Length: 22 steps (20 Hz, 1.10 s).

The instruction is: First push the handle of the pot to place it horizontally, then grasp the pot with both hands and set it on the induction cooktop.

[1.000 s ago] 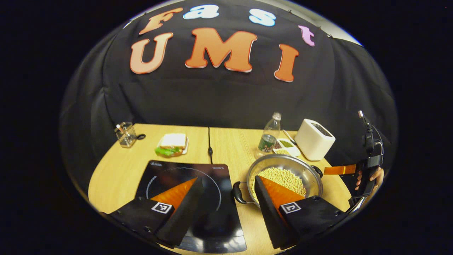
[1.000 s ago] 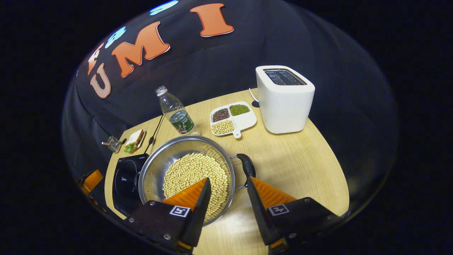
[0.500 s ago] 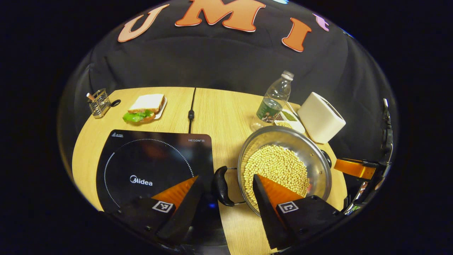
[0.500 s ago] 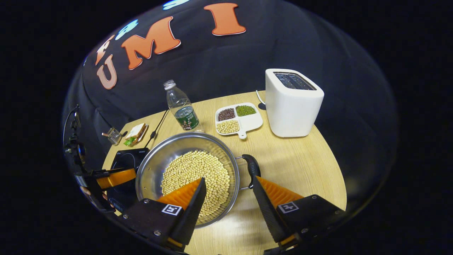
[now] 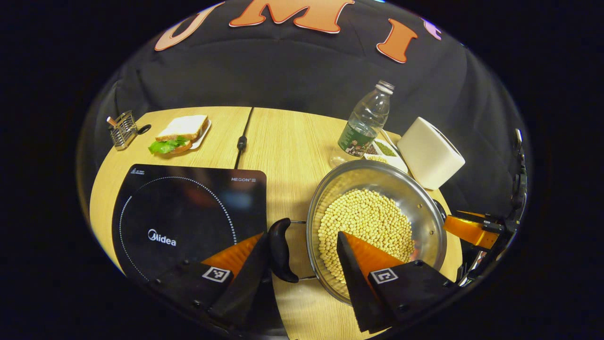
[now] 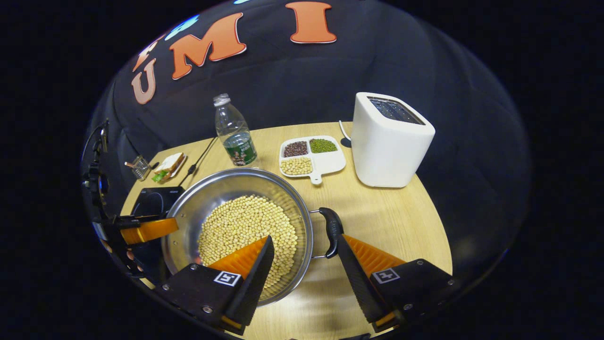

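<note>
Both tongs (image 5: 302, 252) (image 6: 304, 255) gape astride pot (image 5: 377, 222) handles; right gripper view shows toaster (image 6: 391, 139) slots

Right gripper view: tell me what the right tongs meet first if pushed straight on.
Probably the pot: the open right tongs straddle its rim, the side handle near one finger. Depth is uncertain.

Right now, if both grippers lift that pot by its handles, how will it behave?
The pot is steel, stiff, and holds a wide layer of beans, so probably heavy. Tilted, the loose beans would likely slide to one side. Its handles are thin loops, so it may pivot in a grip.
</note>
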Each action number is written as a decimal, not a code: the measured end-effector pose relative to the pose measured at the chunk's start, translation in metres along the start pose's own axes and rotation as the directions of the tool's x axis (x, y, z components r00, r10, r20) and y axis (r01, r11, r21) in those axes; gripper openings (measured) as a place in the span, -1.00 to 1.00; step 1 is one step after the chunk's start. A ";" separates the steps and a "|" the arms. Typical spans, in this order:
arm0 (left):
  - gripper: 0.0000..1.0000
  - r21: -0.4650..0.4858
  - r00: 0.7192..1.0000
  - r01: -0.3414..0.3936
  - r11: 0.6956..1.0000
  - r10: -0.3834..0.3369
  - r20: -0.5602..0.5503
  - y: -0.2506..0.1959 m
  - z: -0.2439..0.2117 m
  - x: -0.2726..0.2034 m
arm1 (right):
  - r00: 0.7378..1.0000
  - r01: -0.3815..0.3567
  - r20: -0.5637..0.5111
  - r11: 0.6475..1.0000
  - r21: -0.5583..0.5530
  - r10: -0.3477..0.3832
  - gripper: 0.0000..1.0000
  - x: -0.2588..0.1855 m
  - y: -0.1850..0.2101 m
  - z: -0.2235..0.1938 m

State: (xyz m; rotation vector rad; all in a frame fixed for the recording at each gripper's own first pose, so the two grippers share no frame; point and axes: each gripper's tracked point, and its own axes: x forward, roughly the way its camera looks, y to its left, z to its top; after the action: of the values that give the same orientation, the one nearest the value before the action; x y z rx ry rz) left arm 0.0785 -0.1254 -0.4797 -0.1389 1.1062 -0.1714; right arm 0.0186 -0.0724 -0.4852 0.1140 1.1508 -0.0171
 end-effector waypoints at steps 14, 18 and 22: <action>0.84 0.066 1.000 0.012 0.998 -0.014 0.017 -0.034 0.003 0.065 | 0.984 0.173 -0.048 0.985 -0.012 -0.174 0.56 0.049 -0.058 -0.020; 0.84 0.097 1.000 -0.023 0.995 0.022 0.014 -0.032 0.003 0.078 | 0.985 0.163 -0.058 0.986 0.028 -0.161 0.48 0.050 -0.058 -0.019; 0.82 0.126 0.997 -0.074 0.989 0.070 0.038 -0.026 0.005 0.083 | 0.985 0.161 -0.056 0.987 0.011 -0.160 0.46 0.050 -0.059 -0.019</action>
State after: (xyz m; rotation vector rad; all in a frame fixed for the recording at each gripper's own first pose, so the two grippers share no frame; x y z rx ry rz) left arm 0.1175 -0.1683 -0.5451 0.0121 1.0626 -0.1736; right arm 0.0173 -0.1269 -0.5434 0.0352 1.2126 -0.1670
